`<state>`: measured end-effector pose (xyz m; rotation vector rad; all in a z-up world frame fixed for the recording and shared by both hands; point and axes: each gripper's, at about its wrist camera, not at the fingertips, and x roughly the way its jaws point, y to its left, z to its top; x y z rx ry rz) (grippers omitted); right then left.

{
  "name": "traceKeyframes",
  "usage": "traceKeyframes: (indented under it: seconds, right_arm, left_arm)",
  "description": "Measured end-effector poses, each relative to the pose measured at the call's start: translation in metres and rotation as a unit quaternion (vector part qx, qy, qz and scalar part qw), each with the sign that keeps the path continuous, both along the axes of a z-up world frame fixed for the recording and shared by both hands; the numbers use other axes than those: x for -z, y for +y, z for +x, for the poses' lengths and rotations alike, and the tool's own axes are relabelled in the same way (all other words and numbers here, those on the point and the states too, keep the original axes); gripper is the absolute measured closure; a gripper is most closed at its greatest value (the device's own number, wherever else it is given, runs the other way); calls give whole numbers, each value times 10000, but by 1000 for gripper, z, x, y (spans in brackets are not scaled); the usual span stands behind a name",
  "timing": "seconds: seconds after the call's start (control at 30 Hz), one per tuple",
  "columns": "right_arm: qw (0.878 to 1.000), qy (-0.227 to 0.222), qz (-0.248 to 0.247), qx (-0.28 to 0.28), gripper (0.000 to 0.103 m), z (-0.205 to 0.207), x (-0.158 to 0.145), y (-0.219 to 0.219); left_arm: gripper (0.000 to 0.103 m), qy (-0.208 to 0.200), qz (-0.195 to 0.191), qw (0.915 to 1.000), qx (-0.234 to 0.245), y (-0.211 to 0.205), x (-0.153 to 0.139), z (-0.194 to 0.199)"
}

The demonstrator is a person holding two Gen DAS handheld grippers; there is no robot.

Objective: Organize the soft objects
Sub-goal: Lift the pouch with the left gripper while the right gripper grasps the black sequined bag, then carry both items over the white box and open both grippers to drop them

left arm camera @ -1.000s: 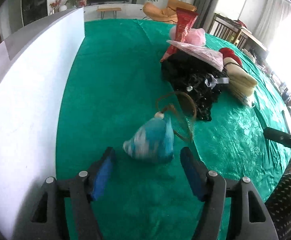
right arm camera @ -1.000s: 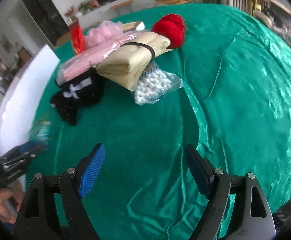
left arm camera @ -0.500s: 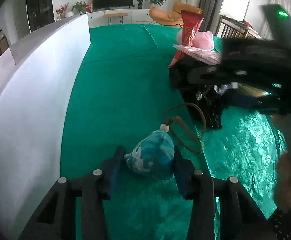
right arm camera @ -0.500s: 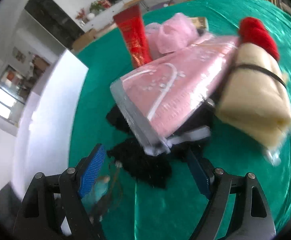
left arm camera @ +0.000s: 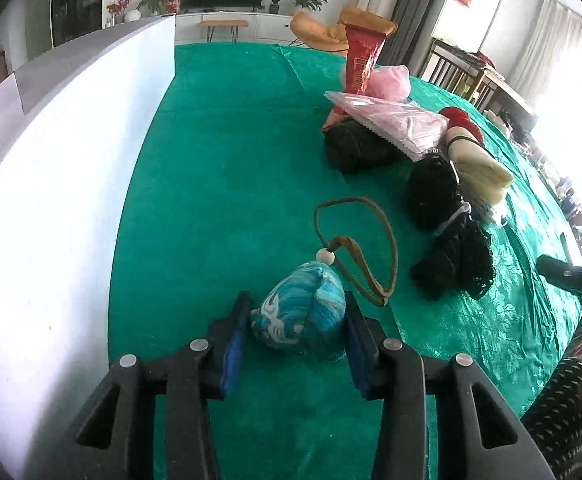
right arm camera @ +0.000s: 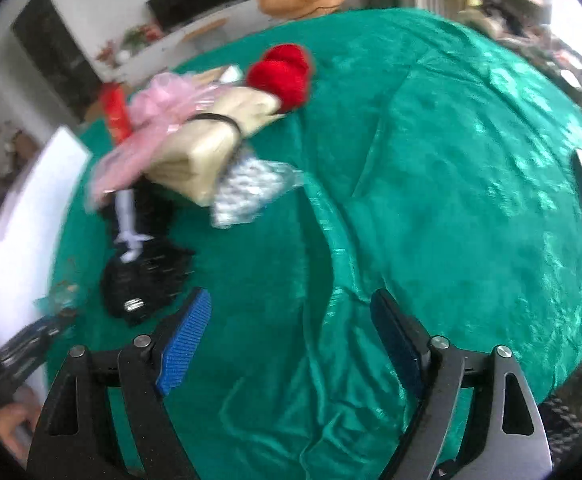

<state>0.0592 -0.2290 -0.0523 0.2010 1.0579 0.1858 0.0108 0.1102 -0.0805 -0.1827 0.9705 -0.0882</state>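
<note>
pouch (left arm camera: 301,314): blue-white swirl, brown cord | left jaws gripping it | right jaws apart

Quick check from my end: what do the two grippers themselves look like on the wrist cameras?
Both match: the left gripper and right gripper have black angular frames with triangular cut-outs, silver round bolts at the joints, and ribbed blue pads lining the jaws. No cables or markings are visible.

Both wrist views look steeply down along their fingers, close over the green worktop (left arm camera: 219,168). Each takes in the clothes heap (left arm camera: 431,184), which the right view shows blurred, seemingly from farther right.
</note>
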Motion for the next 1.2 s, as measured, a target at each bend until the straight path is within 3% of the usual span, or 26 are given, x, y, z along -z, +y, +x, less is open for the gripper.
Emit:
traceKeyframes:
  seconds: [0.1, 0.2, 0.33, 0.43, 0.47, 0.5, 0.53, 0.6, 0.73, 0.8, 0.97, 1.03, 1.07, 1.1, 1.2]
  right_arm:
    - [9972, -126, 129, -729, 18, 4, -11, 36]
    - [9901, -388, -85, -1343, 18, 18, -16, 88]
    - [9815, -118, -699, -1779, 20, 42, 10, 142]
    - [9761, -5, -1080, -1887, 23, 46, 26, 153]
    - [9764, 15, -1078, -1873, 42, 44, 28, 148]
    - [9781, 29, -1035, -1804, 63, 45, 28, 141]
    - [9797, 14, -987, -1745, 65, 43, 25, 134]
    - [9841, 80, -754, -1603, 72, 41, 18, 116]
    - [9899, 129, -118, -1406, 73, 36, -2, 77]
    - [9903, 93, -92, -1383, 73, 32, -9, 69]
    - [9904, 28, 206, -1368, 73, 24, -33, 71]
    - [9875, -160, 250, -1545, 75, -2, -52, 91]
    - [9858, -236, 297, -1638, 79, -10, -60, 99]
    - [9839, -306, 372, -1721, 92, -12, -68, 110]
    - [9795, -453, 405, -1921, 93, -8, -87, 137]
  left_arm:
    - [60, 44, 34, 10000, -4, -1, -1, 0]
    - [58, 109, 149, 9998, 33, -3, 0, -1]
    - [42, 142, 449, 9986, 259, -13, 0, 0]
    - [41, 111, 537, 9978, 379, -18, 1, 2]
    - [47, 60, 614, 9974, 386, -19, 0, 2]
    - [59, -11, 727, 9968, 347, -20, -1, 1]
    - [63, -28, 735, 9967, 334, -20, -1, 1]
    - [63, -17, 359, 9991, 239, -12, -2, 0]
    - [64, -155, -508, 9984, 212, -4, -23, -6]
    - [64, -296, -690, 9968, 284, -5, -38, -9]
    - [63, -553, -1038, 9928, 237, 6, -74, -15]
    - [63, -665, -1061, 9920, 155, 18, -89, -18]
    - [63, -719, -1025, 9921, 90, 26, -97, -20]
    - [63, -752, -993, 9922, 27, 32, -102, -23]
    - [63, -889, -802, 9925, -250, 60, -117, -30]
